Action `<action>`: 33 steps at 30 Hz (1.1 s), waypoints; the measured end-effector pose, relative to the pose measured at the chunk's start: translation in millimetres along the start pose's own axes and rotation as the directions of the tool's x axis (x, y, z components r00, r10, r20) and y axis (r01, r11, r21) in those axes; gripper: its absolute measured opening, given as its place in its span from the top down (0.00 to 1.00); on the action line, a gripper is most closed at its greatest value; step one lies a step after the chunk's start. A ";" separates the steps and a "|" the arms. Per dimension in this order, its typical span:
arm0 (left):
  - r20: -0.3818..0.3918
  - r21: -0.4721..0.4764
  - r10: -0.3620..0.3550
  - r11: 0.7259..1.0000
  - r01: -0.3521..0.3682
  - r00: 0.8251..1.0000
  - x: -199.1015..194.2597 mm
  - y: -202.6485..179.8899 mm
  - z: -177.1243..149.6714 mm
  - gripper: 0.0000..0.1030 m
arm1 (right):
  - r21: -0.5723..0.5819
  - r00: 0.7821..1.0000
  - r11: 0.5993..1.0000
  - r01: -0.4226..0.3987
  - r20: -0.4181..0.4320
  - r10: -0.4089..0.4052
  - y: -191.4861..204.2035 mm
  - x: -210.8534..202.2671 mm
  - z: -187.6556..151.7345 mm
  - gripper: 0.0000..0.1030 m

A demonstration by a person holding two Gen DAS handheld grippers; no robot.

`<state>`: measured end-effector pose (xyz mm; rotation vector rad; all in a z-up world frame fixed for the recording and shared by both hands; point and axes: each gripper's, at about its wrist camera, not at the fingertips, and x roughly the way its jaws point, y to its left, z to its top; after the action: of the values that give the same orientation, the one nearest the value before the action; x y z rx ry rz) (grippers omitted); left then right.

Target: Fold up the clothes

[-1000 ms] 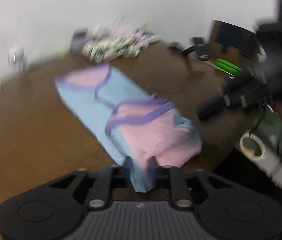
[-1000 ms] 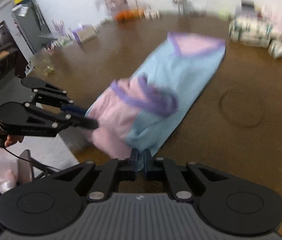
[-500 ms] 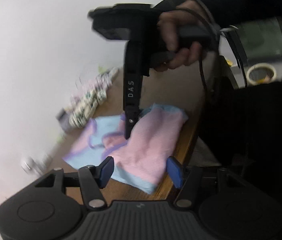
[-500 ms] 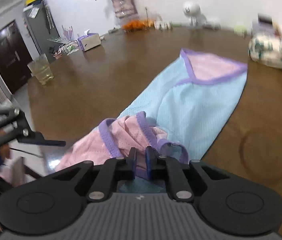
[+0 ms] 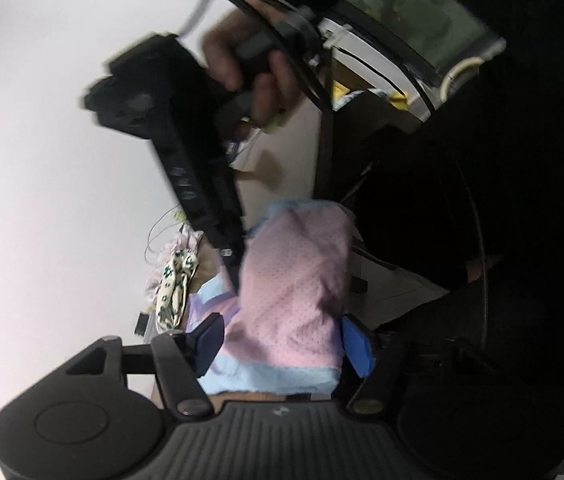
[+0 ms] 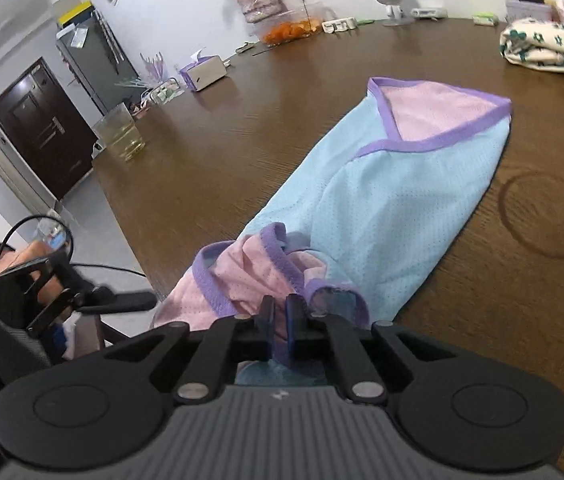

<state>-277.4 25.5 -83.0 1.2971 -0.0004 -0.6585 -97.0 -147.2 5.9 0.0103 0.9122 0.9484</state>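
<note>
one pink-and-blue mesh garment (image 6: pixel 402 184) with purple trim lies lengthwise on the brown table (image 6: pixel 242 128), its near end hanging off the edge. two grippers: the right gripper (image 6: pixel 278 320) is clamped on the bunched purple trim at 6 o'clock; the left gripper (image 5: pixel 278 340), half a second on, has closed in with jaws spread wide around the pink hem, gripping nothing. no writing is legible.
</note>
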 end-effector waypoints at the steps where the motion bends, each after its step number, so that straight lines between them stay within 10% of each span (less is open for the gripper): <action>1: -0.004 0.033 -0.011 0.999 0.012 1.000 2.8 -6.4 -1.7 0.39 | -0.025 1.000 1.000 0.009 0.003 -0.009 2.7 -0.5 -0.2 0.94; 4: -0.004 0.072 -0.028 0.997 0.029 1.000 3.7 -13.4 -7.7 0.39 | -0.193 0.994 0.977 0.092 0.078 -0.078 27.2 -16.9 -8.0 0.62; 6: -0.004 0.037 -0.044 0.998 0.044 0.999 4.5 -7.1 -9.1 0.39 | -0.357 0.975 0.926 0.121 0.220 -0.043 50.9 -42.6 -32.2 0.00; 9: -0.008 0.029 -0.056 0.998 0.057 0.998 5.6 -2.1 -9.6 0.39 | -0.633 0.962 0.756 0.169 0.273 0.013 74.5 -50.0 -78.4 0.01; 14: -0.010 -0.040 -0.134 0.990 0.133 0.991 10.5 17.1 -13.0 0.39 | -0.886 0.940 0.313 0.341 0.314 -0.136 86.9 -7.0 -126.4 0.08; 16: -0.014 -0.094 -0.159 0.983 0.157 0.987 12.4 27.6 -12.3 0.48 | -0.911 0.934 0.224 0.348 0.315 -0.171 83.4 7.7 -129.4 0.19; 19: -0.022 -0.168 -0.184 0.970 0.178 0.983 9.9 44.3 -11.4 0.65 | -0.907 0.943 0.274 0.319 0.275 -0.189 78.7 10.5 -117.1 0.55; 23: 0.028 -0.359 -0.347 0.872 0.333 0.937 2.1 90.1 -7.7 0.87 | -0.848 0.982 0.497 0.186 0.152 -0.109 76.4 -21.8 -88.2 0.92; 28: 0.167 -0.732 -0.497 0.516 0.445 0.852 50.6 170.1 -46.8 0.86 | -0.531 0.990 0.840 -0.111 0.014 0.140 29.6 -60.4 -7.6 0.91; 31: 0.216 -0.878 -0.541 0.256 0.404 0.813 99.3 204.8 -77.1 0.84 | -0.255 0.979 0.950 -0.182 0.044 0.199 -18.7 -54.0 40.5 0.89; 33: 0.257 -0.933 -0.560 0.069 0.353 0.788 131.7 227.9 -97.3 0.79 | -0.114 0.982 0.979 -0.169 0.070 0.178 -44.1 -43.0 52.0 0.57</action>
<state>-32.3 78.8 43.0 0.0078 0.9248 -0.8619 -42.1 -185.3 51.1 0.0361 0.7941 1.1511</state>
